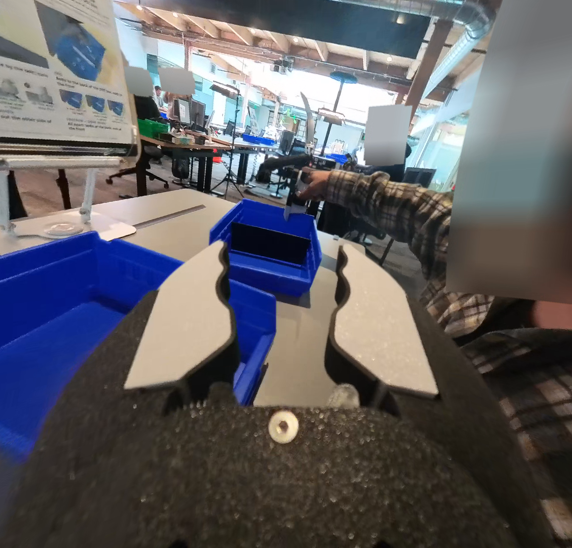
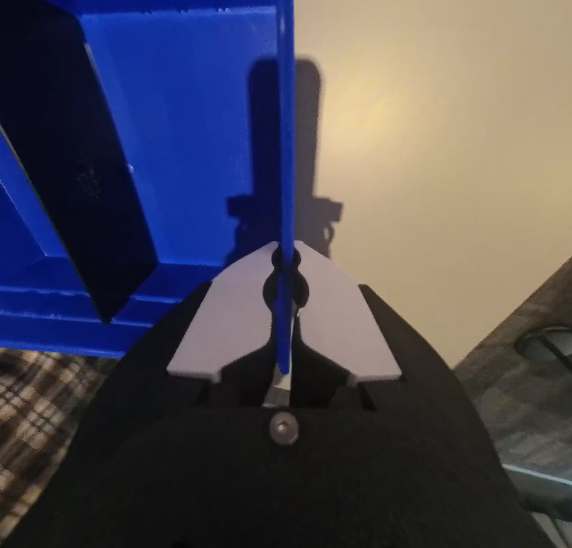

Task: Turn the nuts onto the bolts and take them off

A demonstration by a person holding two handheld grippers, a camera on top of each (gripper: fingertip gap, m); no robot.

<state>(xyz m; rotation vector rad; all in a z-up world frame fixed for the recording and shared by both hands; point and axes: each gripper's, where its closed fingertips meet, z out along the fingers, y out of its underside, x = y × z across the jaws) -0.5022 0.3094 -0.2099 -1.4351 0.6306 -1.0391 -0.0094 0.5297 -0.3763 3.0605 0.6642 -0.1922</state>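
looking along the left gripper [image 1: 283, 248], its two pale grey fingers with black wavy inner edges stand spread wide with nothing between them, above the light grey tabletop [image 1: 173, 220]. under its left finger sits a large blue plastic bin [image 1: 62, 301], open and showing a bare blue floor. farther off stands a smaller blue plastic bin [image 1: 272, 273] with a black divider panel [image 1: 269, 243] set upright across it. at that bin's far right corner the right gripper [image 1: 292, 209] comes down onto the rim, held by a hand [image 1: 312, 183] from a plaid flannel sleeve [image 1: 387, 205]. a printed instruction sheet [image 1: 62, 59] on a metal stand rises at the upper left, with an open workshop of desks behind. only this view shows both bins, the stand and the room.

the right wrist view sits close and blurred. the right gripper [image 2: 285, 248] has its grey fingers pressed onto the thin blue side wall [image 2: 285, 131] of the smaller bin, pinching it edge-on between the scalloped pads. left of the wall lie the bin's blue floor [image 2: 185, 115] and the black divider [image 2: 77, 161]; right of it is cream tabletop [image 2: 433, 131] carrying the gripper's shadow. only this view shows the pinch itself.

no nut or bolt can be made out in either view; their place cannot be told.
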